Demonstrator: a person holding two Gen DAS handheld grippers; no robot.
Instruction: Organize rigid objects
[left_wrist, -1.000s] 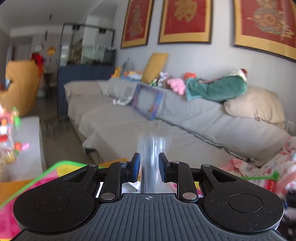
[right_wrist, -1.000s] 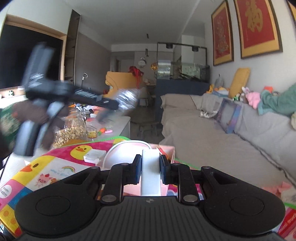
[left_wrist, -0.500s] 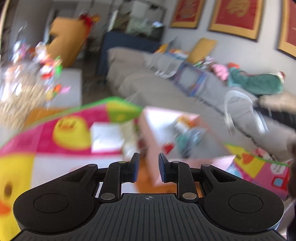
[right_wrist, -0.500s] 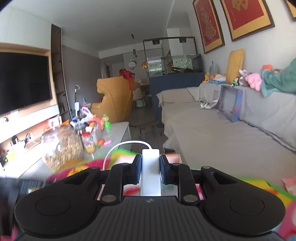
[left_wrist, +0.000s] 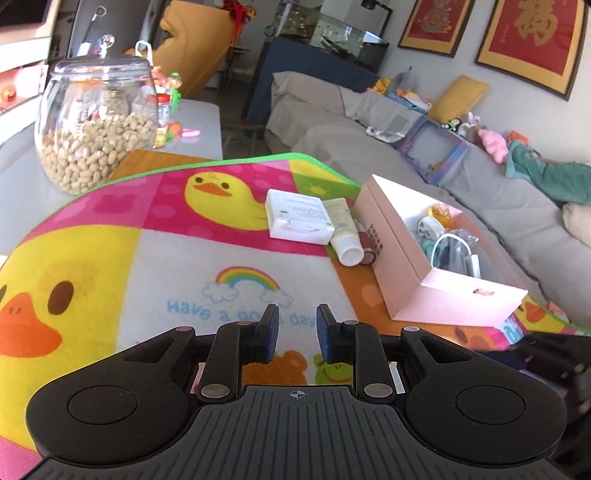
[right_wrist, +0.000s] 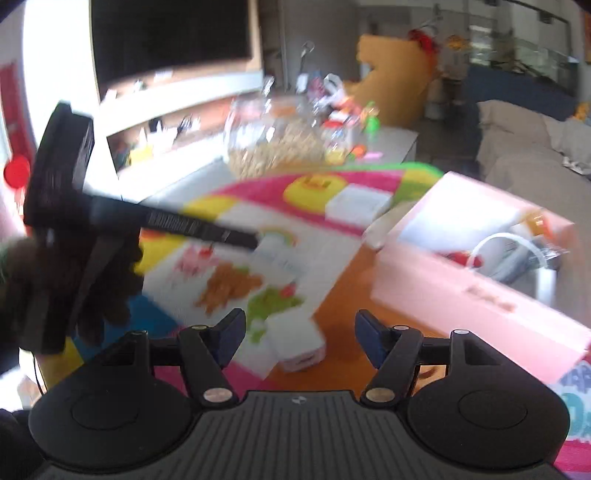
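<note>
A pink open box (left_wrist: 406, 254) sits on the colourful duck mat (left_wrist: 147, 240) and holds a white cable and small items; it also shows in the right wrist view (right_wrist: 461, 273). A flat white box (left_wrist: 297, 221) and a cream tube (left_wrist: 343, 230) lie beside it. My left gripper (left_wrist: 294, 330) hovers over the mat, its jaws a narrow gap apart and empty. My right gripper (right_wrist: 300, 336) is open, with a small white charger block (right_wrist: 297, 349) lying on the mat between its fingers. The left gripper shows from the side in the right wrist view (right_wrist: 147, 221).
A glass jar of nuts (left_wrist: 98, 129) stands at the mat's far left corner, with small toys behind it on the grey table (left_wrist: 201, 122). A grey sofa (left_wrist: 480, 206) with cushions and toys runs along the right.
My right gripper has opened and let go of the white charger block, which now lies on the mat. My left gripper, earlier shut on a clear object, has swung down over the mat, empty.
</note>
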